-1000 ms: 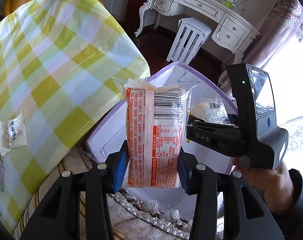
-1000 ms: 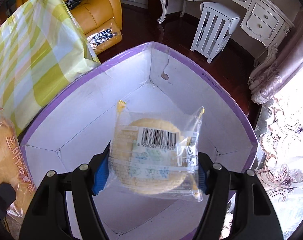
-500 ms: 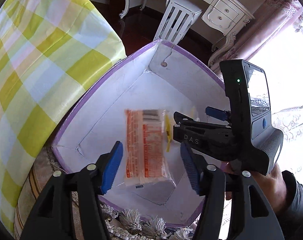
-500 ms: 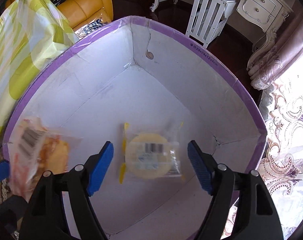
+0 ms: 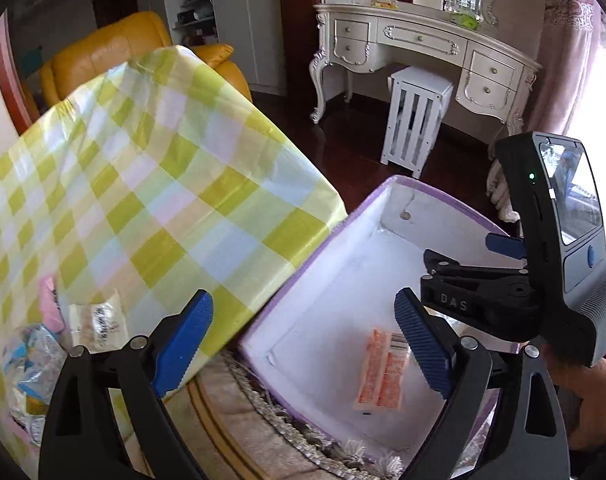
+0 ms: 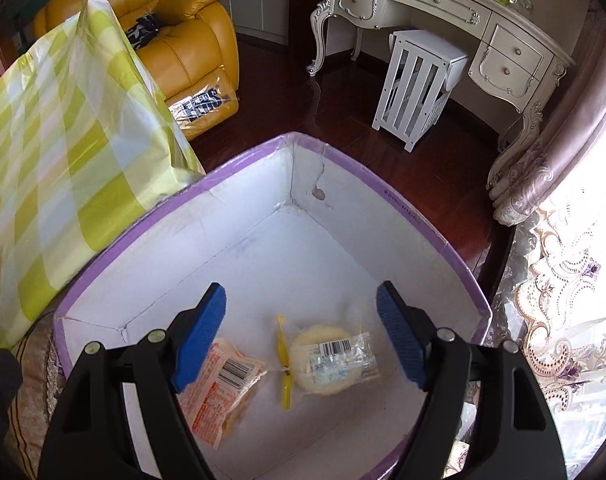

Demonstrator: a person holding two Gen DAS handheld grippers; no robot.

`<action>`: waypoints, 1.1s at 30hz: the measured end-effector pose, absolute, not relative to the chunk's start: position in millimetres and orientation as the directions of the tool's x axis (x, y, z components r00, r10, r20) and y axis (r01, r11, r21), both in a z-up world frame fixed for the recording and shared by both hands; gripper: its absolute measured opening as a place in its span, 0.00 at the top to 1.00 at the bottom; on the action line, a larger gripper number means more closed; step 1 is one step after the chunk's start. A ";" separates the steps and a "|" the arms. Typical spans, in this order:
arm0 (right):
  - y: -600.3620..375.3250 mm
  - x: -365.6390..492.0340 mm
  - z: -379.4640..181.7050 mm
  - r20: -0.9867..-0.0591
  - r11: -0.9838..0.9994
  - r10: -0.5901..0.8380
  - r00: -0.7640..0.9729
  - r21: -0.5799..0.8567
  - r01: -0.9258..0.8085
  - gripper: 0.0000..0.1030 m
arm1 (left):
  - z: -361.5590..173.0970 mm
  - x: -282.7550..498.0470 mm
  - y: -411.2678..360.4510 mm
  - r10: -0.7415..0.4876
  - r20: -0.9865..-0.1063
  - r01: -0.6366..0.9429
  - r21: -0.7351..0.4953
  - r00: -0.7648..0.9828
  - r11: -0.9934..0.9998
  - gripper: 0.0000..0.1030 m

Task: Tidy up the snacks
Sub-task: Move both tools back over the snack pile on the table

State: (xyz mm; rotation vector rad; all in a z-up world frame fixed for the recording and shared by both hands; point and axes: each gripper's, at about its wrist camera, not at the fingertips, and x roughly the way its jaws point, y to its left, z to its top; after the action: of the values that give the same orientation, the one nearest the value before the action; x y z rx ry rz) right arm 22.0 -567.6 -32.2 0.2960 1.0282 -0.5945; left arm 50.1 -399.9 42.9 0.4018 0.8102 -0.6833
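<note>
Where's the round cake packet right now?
In the right wrist view, the round cake packet lies on the floor of the purple-rimmed box, right of the orange snack packet.

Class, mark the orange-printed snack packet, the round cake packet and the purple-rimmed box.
orange-printed snack packet [image 6: 217, 392], right wrist view, printed face.
round cake packet [image 6: 329, 360], right wrist view, the cake's middle.
purple-rimmed box [image 6: 419, 216], right wrist view, far rim.

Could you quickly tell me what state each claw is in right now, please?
Left claw: open, just been opening, nothing between its fingers.
Right claw: open, empty, above the round cake packet in the box.
</note>
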 end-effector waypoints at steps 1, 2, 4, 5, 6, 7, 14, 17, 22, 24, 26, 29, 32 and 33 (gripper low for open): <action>-564.4 23.2 -24.8 -0.855 0.805 -0.337 0.394 -0.045 0.592 0.24 | 49.7 49.5 -393.7 -0.394 -0.746 0.675 0.099 0.537 0.732 0.09; -561.5 24.4 -17.4 -0.843 0.804 -0.350 0.408 -0.047 0.592 0.24 | 58.5 49.2 -386.3 -0.385 -0.722 0.653 0.120 0.575 0.748 0.07; -553.7 27.1 -2.3 -0.814 0.798 -0.394 0.426 -0.073 0.599 0.23 | 73.1 48.4 -372.9 -0.359 -0.660 0.599 0.173 0.660 0.782 0.04; -549.0 28.3 5.6 -0.793 0.789 -0.427 0.434 -0.093 0.607 0.23 | 79.4 47.7 -366.0 -0.350 -0.630 0.577 0.196 0.694 0.792 0.04; -543.8 28.8 13.6 -0.772 0.783 -0.452 0.446 -0.104 0.613 0.23 | 85.9 47.9 -358.4 -0.350 -0.604 0.566 0.209 0.716 0.798 0.04; -538.1 30.3 21.3 -0.751 0.781 -0.471 0.463 -0.111 0.614 0.23 | 91.9 48.9 -352.2 -0.347 -0.581 0.551 0.216 0.736 0.806 0.04; -491.7 42.7 73.5 -0.612 0.817 -0.520 0.596 -0.153 0.556 0.18 | 122.2 54.1 -289.3 -0.372 -0.459 0.481 0.145 0.807 0.865 0.04; -470.1 48.1 92.3 -0.579 0.859 -0.460 0.673 -0.100 0.501 0.18 | 133.1 56.5 -257.0 -0.371 -0.413 0.439 0.082 0.832 0.894 0.04; -426.9 63.8 107.6 -0.556 0.921 -0.343 0.757 -0.040 0.388 0.18 | 134.9 60.0 -217.0 -0.275 -0.379 0.329 0.084 0.883 0.941 0.04; -410.2 70.6 106.3 -0.560 0.935 -0.309 0.769 -0.030 0.354 0.18 | 130.4 63.4 -203.7 -0.248 -0.382 0.300 0.082 0.890 0.950 0.04; -396.7 77.7 101.0 -0.574 0.950 -0.261 0.776 -0.007 0.313 0.18 | 125.0 67.7 -190.7 -0.227 -0.392 0.275 0.072 0.892 0.959 0.04; -376.1 91.8 88.0 -0.620 0.972 -0.168 0.767 0.027 0.234 0.18 | 116.4 73.9 -170.2 -0.202 -0.414 0.243 0.047 0.887 0.969 0.04; -353.2 99.1 74.5 -0.642 0.985 -0.114 0.758 0.029 0.173 0.18 | 105.1 80.8 -147.5 -0.181 -0.451 0.205 0.003 0.874 0.979 0.04; -345.5 101.0 70.4 -0.648 0.988 -0.104 0.755 0.023 0.155 0.18 | 100.8 83.8 -139.1 -0.166 -0.465 0.184 -0.007 0.870 0.983 0.04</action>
State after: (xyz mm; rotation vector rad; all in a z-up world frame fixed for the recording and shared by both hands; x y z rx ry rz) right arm 101.0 -345.5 70.4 0.0766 0.7018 -0.1413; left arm 83.8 -139.1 100.8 0.0382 0.4825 -0.1832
